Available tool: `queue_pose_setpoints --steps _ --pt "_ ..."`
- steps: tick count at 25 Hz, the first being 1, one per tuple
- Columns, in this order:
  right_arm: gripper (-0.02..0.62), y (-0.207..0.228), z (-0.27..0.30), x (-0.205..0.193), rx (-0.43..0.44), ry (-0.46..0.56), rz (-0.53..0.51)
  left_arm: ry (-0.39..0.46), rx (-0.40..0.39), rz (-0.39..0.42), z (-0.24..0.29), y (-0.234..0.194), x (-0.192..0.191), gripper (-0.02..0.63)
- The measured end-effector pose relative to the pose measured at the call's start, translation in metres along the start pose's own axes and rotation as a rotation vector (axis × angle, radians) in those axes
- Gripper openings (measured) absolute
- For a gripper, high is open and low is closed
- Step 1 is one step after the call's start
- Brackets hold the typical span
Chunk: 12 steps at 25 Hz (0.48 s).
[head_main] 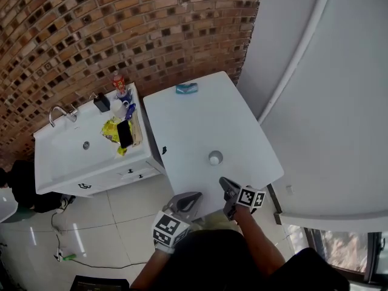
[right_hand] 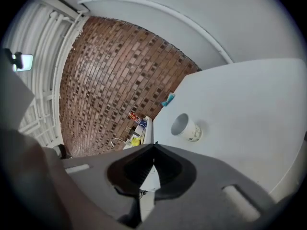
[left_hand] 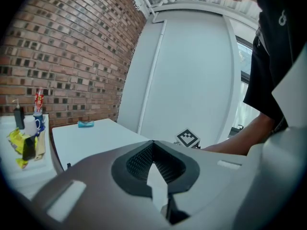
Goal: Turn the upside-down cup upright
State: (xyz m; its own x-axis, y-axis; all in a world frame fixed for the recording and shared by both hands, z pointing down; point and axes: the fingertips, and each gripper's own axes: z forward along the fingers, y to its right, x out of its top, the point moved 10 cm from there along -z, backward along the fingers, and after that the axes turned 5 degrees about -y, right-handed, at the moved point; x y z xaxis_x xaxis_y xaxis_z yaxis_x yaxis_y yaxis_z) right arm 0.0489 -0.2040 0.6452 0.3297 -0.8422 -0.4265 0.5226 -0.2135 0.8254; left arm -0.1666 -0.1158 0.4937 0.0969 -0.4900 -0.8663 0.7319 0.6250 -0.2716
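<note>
Brick wall [head_main: 121,17] backs the scene. At the left under it is a white sink cabinet [head_main: 66,162] with a faucet [head_main: 60,113] and a clutter of bottles and a yellow packet [head_main: 111,129] on its right end. Just beside the cabinet stands a white table [head_main: 200,120] with a small teal object [head_main: 187,88] at its far edge.

The left gripper [head_main: 195,196] hovers at the table's near edge. In its own view the jaws meet at the tips with nothing between them.

The white cup [head_main: 215,157] sits alone on the near half of the table, a little beyond both grippers and touching neither. From above its round mouth shows open, and the right gripper view shows the hollow inside [right_hand: 186,127], so it reads as standing mouth up.

The right gripper [head_main: 224,182] is just short of the cup, above the near edge. Its jaws are pressed together and empty, and the cup is in clear sight past them.

The flip looks done, so the step in hand is the retreat after release. The next move likely calls only for both grippers to draw clear toward the person without brushing the cup. If the cup needs checking, a look at whether it rests flat on its base would do.
</note>
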Motion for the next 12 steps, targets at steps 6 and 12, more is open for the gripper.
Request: queue_pose_setpoints --steps 6,12 --pt "-0.012 -0.038 -0.027 -0.006 -0.028 0.001 -0.209 0.007 0.007 -0.045 -0.015 0.005 -0.021 0.015" --pt "-0.011 -0.064 -0.04 -0.018 -0.028 -0.05 -0.348 0.02 0.013 -0.039 -0.021 0.014 -0.026 0.015"
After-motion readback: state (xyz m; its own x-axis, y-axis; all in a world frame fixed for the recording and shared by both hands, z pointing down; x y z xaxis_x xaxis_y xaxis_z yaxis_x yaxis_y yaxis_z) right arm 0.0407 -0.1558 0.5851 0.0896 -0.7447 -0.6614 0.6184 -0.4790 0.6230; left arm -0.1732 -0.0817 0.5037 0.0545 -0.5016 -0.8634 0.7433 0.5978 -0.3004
